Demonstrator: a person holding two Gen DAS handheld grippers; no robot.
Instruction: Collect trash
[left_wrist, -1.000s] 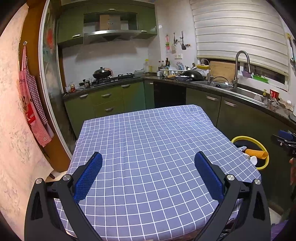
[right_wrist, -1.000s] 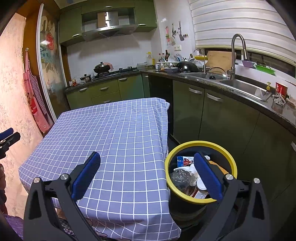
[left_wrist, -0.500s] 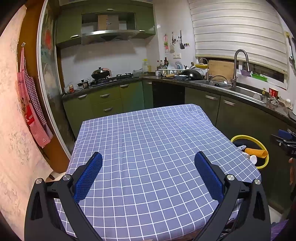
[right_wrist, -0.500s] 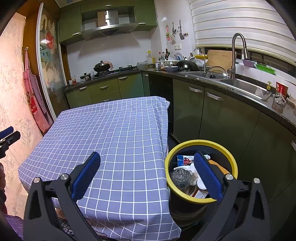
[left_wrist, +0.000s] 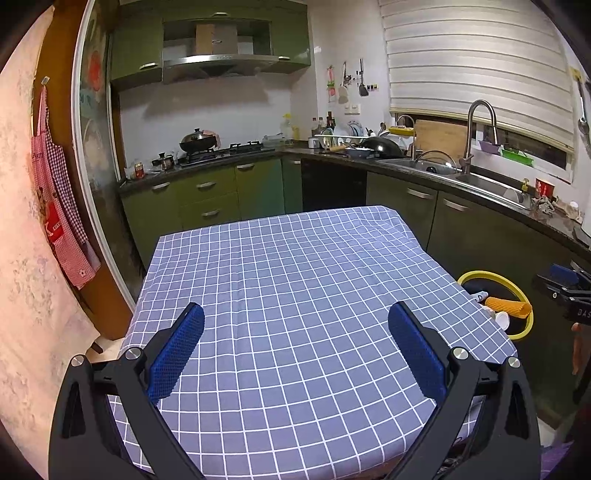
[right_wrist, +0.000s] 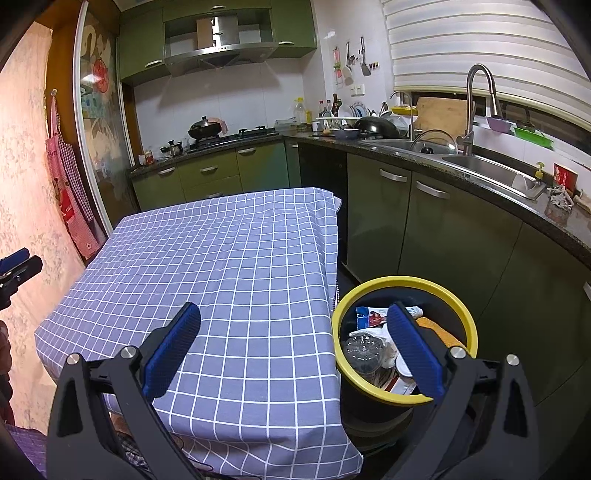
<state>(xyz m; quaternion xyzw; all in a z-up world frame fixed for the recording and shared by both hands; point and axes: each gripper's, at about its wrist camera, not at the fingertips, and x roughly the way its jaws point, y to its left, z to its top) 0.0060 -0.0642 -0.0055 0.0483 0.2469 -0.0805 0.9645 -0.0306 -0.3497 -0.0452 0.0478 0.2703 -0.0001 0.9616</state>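
Note:
A black bin with a yellow rim (right_wrist: 402, 282) stands on the floor right of the table and holds trash: a clear plastic cup (right_wrist: 364, 349), a blue-and-red wrapper (right_wrist: 369, 316) and an orange piece (right_wrist: 441, 332). The bin also shows in the left wrist view (left_wrist: 524, 302). My right gripper (right_wrist: 293, 317) is open and empty, over the table's near right corner and the bin. My left gripper (left_wrist: 297, 315) is open and empty over the near part of the table. The table (left_wrist: 295, 266) carries a blue checked cloth with nothing on it.
Green kitchen cabinets (right_wrist: 424, 206) with a dark counter and a sink (right_wrist: 491, 170) run along the right and back. A stove with a wok (left_wrist: 197, 142) stands at the back. A red apron (left_wrist: 59, 206) hangs on the left wall.
Both views have drifted slightly; the grippers stay open and empty.

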